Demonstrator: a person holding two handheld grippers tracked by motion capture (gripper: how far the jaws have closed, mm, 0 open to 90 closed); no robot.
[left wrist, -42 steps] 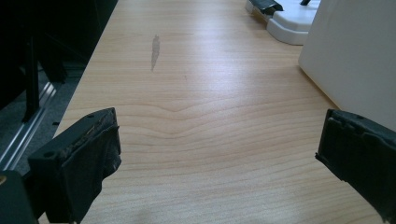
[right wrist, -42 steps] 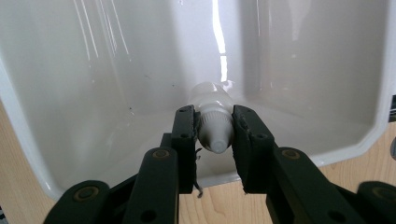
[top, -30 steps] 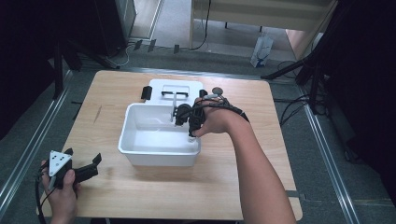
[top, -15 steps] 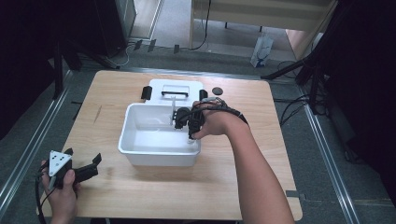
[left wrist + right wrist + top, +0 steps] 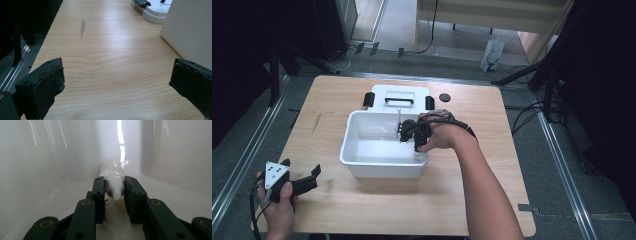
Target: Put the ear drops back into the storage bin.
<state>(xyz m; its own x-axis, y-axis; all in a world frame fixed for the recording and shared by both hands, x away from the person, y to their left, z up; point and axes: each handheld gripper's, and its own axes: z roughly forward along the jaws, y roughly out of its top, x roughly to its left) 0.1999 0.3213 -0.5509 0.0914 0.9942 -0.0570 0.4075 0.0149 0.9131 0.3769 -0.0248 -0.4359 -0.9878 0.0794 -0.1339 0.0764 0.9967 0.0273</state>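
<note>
A white plastic bin [image 5: 362,159] stands in the middle of the wooden table [image 5: 492,165]. My right gripper [image 5: 408,131] reaches down inside it. In the right gripper view its jaws are shut on a small white bottle [image 5: 113,176], nozzle end toward the camera, low against the bin's white floor [image 5: 75,185]. My left gripper [image 5: 304,181] rests at the table's front left corner, open, with bare wood between its pads [image 5: 47,82]. The bin's side wall [image 5: 190,32] rises to its right.
The bin's white lid [image 5: 397,95] with a black handle and black clips lies flat just behind the bin. A small black disc [image 5: 444,97] sits on the table to the lid's right. Metal rails run along the floor on both sides of the table.
My right gripper has moved leftward and lower into the bin with the bottle. The left gripper has stayed put.
</note>
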